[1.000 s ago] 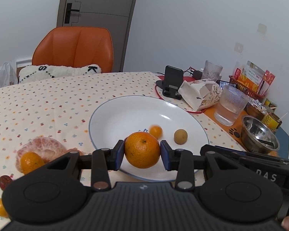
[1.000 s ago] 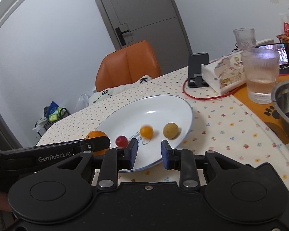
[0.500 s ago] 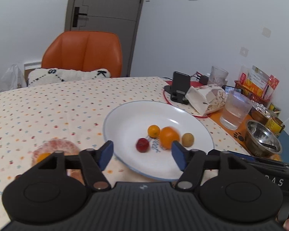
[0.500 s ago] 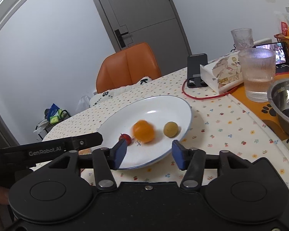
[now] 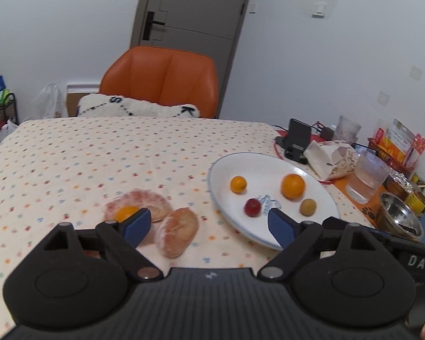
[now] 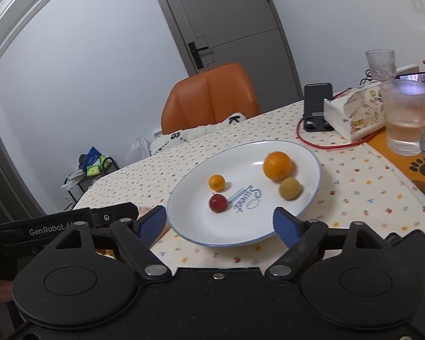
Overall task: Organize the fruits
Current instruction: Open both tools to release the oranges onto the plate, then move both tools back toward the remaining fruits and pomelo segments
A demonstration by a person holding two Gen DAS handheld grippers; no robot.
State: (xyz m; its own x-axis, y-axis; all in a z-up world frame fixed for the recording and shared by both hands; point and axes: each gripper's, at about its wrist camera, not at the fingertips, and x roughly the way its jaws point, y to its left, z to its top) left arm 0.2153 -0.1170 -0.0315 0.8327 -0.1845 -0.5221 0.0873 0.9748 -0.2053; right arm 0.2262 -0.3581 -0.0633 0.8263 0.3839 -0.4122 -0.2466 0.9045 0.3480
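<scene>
I'm holding both claws wide and empty: left claw, right claw. The orange is sitting on the plate at 2 o'clock, seemingly touching nothing.

White plate, orange chair

An orange chair stands at the far edge of the desk, which is covered with a dotted cloth. A white cushion with black letters lies on the chair's seat, and a grey door is behind the chair. To the chair's right, on the desk, are a black phone stand, a patterned tissue pack, a ribbed glass of water, a second glass behind it and a steel bowl.
</scene>
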